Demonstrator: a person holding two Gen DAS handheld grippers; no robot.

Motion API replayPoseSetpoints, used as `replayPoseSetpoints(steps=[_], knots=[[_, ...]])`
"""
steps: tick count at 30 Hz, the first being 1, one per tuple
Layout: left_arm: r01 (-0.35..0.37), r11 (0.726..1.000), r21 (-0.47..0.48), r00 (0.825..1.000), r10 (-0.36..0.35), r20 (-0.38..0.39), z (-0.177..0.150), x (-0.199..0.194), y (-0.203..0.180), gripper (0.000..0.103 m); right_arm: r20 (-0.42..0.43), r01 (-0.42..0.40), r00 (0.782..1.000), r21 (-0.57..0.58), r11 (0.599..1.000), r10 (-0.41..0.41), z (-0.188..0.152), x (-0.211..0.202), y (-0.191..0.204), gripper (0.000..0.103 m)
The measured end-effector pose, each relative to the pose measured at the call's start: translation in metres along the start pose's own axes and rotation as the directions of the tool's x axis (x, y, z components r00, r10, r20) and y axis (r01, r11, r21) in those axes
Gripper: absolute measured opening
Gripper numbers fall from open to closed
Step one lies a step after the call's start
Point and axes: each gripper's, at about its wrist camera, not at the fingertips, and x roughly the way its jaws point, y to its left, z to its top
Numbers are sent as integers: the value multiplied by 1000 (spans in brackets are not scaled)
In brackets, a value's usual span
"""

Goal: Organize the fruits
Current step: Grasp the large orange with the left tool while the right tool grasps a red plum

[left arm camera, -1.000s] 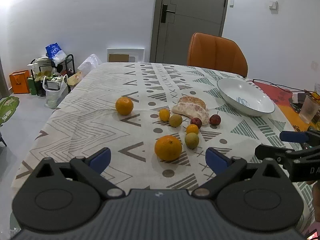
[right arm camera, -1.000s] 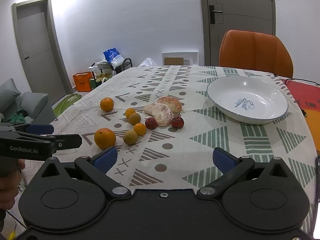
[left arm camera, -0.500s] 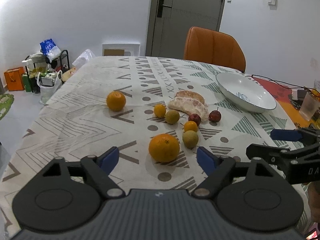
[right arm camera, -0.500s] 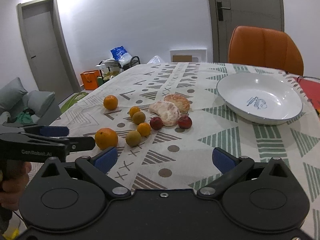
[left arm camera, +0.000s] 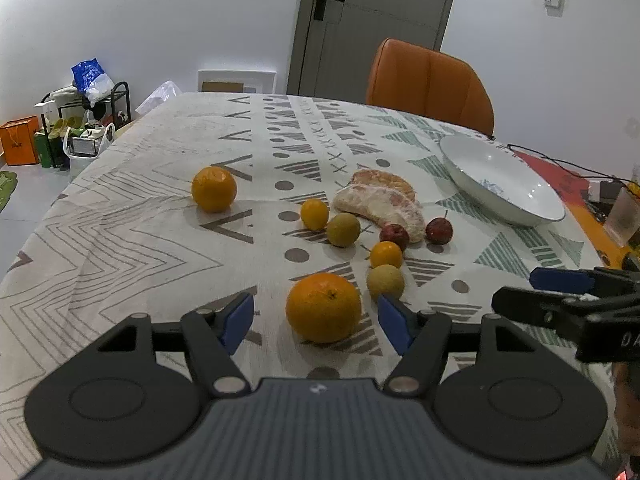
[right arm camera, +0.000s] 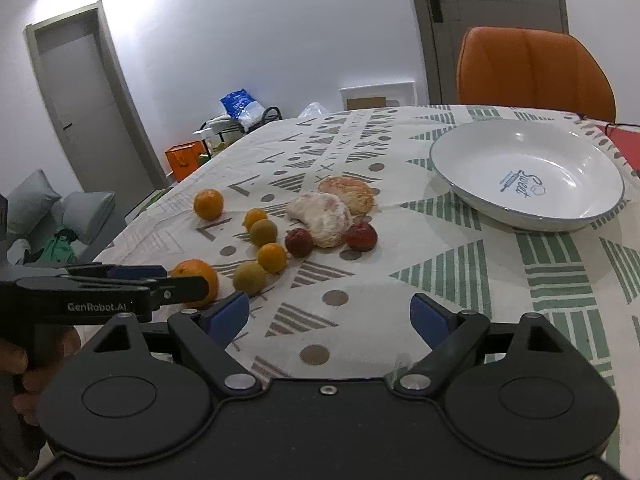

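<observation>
On the patterned tablecloth [left arm camera: 120, 240], your left gripper [left arm camera: 316, 322] has been closing around the big orange [left arm camera: 323, 306], pads not touching; your right gripper [right arm camera: 330, 316] stands apart, narrowing, nothing between, white bowl [right arm camera: 528, 222] at two o'clock.

Home dining room: clothed table [left arm camera: 160, 184], chair [left arm camera: 428, 80]
</observation>
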Motion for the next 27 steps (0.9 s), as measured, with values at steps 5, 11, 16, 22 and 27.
replayPoseSetpoints(steps=[5,11,16,22,27], knots=[[12,1000,-16,1000,-12,-16,5,8,5,41,2,9,1000,10,1000,-9,6,10,-6,83],[-15,1000,-27,1000,15,1,16,14,15,41,2,17,1000,20,1000,-17,13,24,-9,73],[-19,999,-38,1000,19,-3,19,18,20,41,-2,25,1000,23,999,-25,17,36,-12,61],[-26,999,-47,1000,26,0,23,21,24,41,-3,39,999,33,999,-39,21,49,-14,51],[-28,999,-45,1000,28,4,25,23,25,41,2,56,998,30,998,-56,25,56,-17,50]])
